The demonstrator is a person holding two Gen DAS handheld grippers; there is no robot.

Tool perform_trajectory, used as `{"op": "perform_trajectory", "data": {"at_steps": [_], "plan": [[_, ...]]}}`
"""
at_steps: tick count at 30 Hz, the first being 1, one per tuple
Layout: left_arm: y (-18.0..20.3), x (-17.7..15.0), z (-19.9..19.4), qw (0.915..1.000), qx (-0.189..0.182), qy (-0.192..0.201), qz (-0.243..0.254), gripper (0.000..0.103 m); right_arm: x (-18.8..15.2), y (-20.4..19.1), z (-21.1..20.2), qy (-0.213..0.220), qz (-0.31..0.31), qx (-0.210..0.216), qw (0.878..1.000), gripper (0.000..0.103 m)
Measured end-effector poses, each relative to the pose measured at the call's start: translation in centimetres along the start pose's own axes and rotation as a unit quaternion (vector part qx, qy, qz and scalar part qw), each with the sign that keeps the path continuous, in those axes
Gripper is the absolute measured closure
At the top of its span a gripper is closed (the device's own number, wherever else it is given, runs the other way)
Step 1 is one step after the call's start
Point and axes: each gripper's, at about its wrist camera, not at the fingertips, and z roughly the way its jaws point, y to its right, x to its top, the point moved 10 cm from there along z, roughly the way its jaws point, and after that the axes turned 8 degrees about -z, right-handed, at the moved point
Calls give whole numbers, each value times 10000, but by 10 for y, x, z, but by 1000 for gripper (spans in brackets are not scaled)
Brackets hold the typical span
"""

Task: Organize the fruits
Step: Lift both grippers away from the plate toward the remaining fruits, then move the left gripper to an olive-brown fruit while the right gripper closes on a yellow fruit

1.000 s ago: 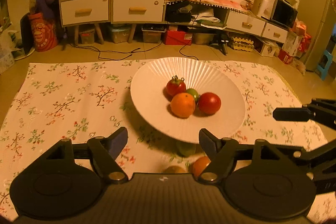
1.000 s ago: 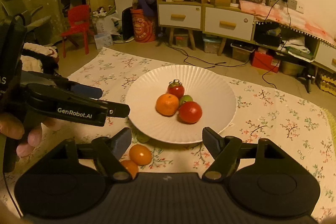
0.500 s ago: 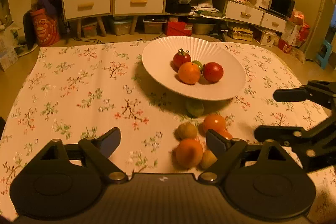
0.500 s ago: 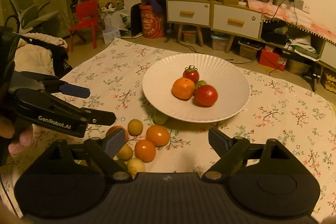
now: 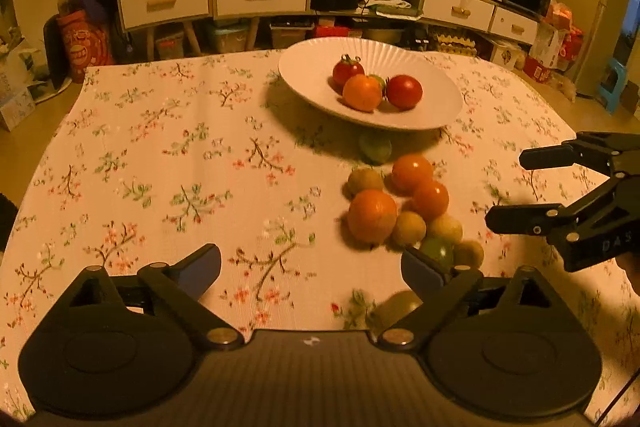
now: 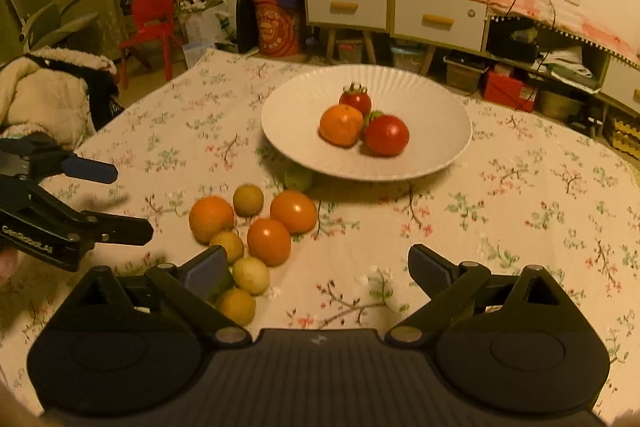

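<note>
A cluster of loose fruits (image 6: 256,239) is seen lying on the floral tablecloth (image 5: 160,155), just in front of the white plate (image 6: 432,151), with one green fruit (image 5: 375,147) tucked at the plate's near edge. On the plate an orange (image 6: 341,125) and two red tomatoes are already gathered, with a green fruit wedged between them. The step in hand is judged to be the reach for the next loose piece, with most of the sorting not yet done. The left gripper (image 5: 312,269) is held low over the cloth beside the cluster, and the right gripper (image 6: 316,267) is held just on the cluster's other side; the jaws of both have just been opening and are spread wide, with nothing pinched between them. For the next move, one piece would need to be singled out from its touching neighbours and enclosed squarely, since round fruit is likely to roll if nudged.
</note>
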Motion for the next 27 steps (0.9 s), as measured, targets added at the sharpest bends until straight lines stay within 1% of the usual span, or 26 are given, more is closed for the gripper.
{"op": "perform_trajectory", "data": {"at_steps": [5, 9, 16, 22, 27], "plan": [[5, -11, -2, 9999, -104, -95, 72, 7, -10, -10, 2, -137, -168, 91, 9997, 6], [11, -20, 0, 9993, -121, -182, 288, 7, -18, -17, 4, -252, -206, 178, 9993, 6], [20, -36, 6, 9982, -193, -351, 455, 7, -30, -24, 10, -436, -271, 197, 9985, 6], [27, -47, 12, 9969, -215, -466, 592, 7, -33, -30, 13, -453, -351, 204, 9981, 6], [35, -50, 12, 9958, -307, -430, 750, 9, -33, -34, 15, -415, -443, 170, 9980, 7]]}}
